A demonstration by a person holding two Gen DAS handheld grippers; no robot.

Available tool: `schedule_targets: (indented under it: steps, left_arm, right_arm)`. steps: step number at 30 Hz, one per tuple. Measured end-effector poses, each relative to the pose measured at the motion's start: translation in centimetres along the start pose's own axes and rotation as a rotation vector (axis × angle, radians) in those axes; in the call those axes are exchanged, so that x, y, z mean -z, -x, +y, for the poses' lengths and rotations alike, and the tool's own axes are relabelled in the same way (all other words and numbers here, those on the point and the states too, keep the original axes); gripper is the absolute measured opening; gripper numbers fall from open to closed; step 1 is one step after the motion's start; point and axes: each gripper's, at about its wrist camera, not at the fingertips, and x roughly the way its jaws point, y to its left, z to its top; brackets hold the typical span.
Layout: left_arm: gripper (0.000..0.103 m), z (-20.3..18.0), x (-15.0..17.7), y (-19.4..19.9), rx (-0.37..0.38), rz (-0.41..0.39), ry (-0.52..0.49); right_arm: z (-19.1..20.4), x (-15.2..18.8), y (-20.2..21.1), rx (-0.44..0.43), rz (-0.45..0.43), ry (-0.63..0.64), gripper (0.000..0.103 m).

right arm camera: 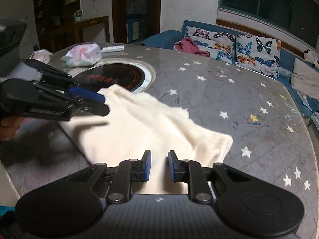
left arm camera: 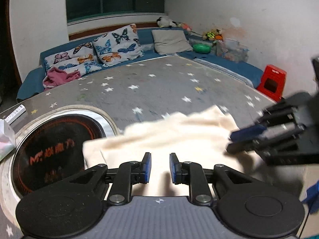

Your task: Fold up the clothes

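Note:
A cream-white garment (left arm camera: 169, 135) lies crumpled on the grey star-patterned table (left arm camera: 159, 87); it also shows in the right wrist view (right arm camera: 139, 127). My left gripper (left arm camera: 160, 168) hovers over its near left part, jaws open and empty. It also appears in the right wrist view (right arm camera: 99, 103) at the cloth's left edge. My right gripper (right arm camera: 159, 166) is open and empty over the cloth's near right part. It enters the left wrist view (left arm camera: 235, 141) from the right, fingers at the cloth's right edge.
A round black induction hob (left arm camera: 51, 151) is set into the table left of the cloth. A tissue pack (right arm camera: 83, 54) and a white remote (right arm camera: 112, 48) lie beyond it. A blue sofa (left arm camera: 143, 37) with butterfly pillows, a pink cloth (left arm camera: 59, 77) and a red stool (left arm camera: 272, 81) stand behind.

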Motion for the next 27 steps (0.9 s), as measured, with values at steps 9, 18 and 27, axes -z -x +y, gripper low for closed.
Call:
schedule_targets:
  steps: [9, 18, 27]
  left_arm:
    - [0.022, -0.9, 3.1, 0.3, 0.017, 0.018, 0.038]
    - [0.023, 2.4, 3.3, 2.2, -0.062, -0.012, 0.128]
    - [0.025, 5.7, 4.7, 2.0, -0.021, 0.016, 0.269]
  right_arm:
    - [0.7, 1.9, 0.4, 0.005, 0.020, 0.038, 0.016]
    - [1.8, 1.6, 1.3, 0.002, -0.030, 0.091, 0.016]
    - [1.6, 1.6, -0.4, -0.044, 0.019, 0.104, 0.017]
